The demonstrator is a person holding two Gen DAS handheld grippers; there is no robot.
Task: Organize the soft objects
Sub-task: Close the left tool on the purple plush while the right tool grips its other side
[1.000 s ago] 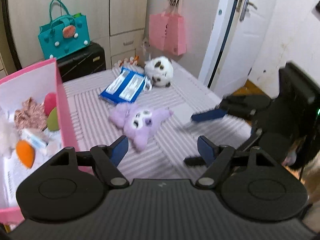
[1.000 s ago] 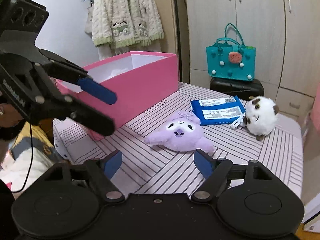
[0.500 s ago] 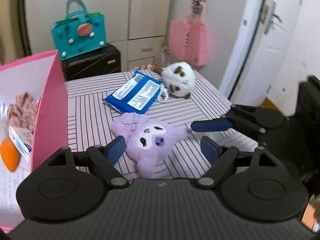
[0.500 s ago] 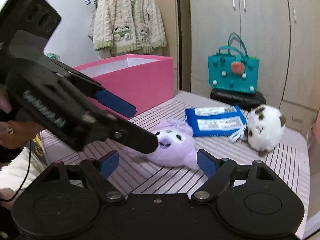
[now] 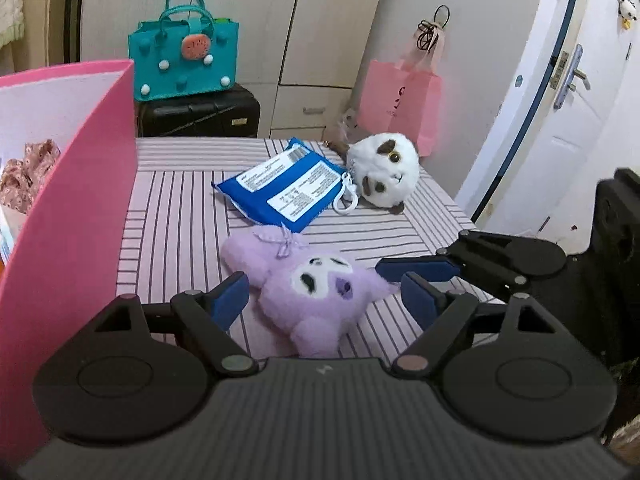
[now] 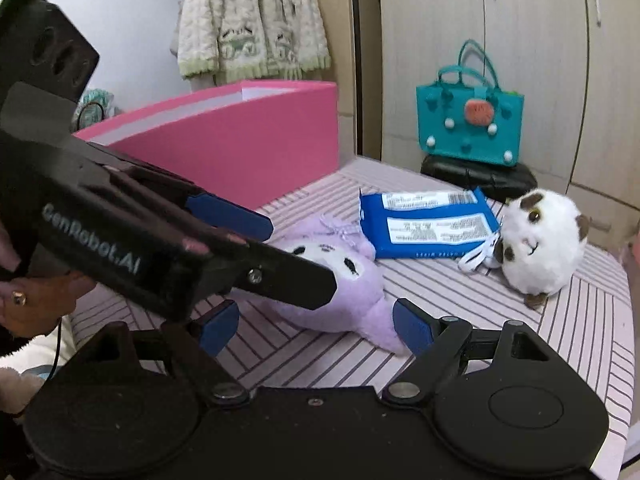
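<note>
**Claws spread wide on either side of the purple plush**

Both claws stand well open and neither has hold of anything. Seen from the left wrist, the left claw (image 5: 322, 302) has its blue pads apart with the purple plush (image 5: 316, 292) lying flat on the striped worktop (image 5: 180, 216) between them; the pads do not press on it. From 3 o'clock in that view the right claw (image 5: 416, 270) reaches in, one blue fingertip close by the plush's outstretched side.

From the right wrist, the right claw (image 6: 316, 326) likewise straddles the plush (image 6: 340, 280), pads clear of the fur. The left claw (image 6: 264, 248) crosses in from 9 o'clock, its black finger lying over the near side of the plush's face, so I cannot tell whether it touches. A hand (image 6: 24, 300) grips that tool at the left edge.

Beyond the plush, towards 12 o'clock, lies a blue packet (image 5: 284, 190), one corner just beside the plush's bow. A round white plush (image 5: 384, 172) with brown patches sits at the packet's right, its white clip resting on the packet's edge. A pink box (image 5: 68, 216) stands open along the worktop's left side at 9 o'clock, with a floral fabric piece (image 5: 26, 172) showing inside. Behind the worktop a teal handbag (image 5: 184, 56) sits on a black case (image 5: 200, 114), and a pink paper bag (image 5: 400, 106) hangs by the door.
</note>
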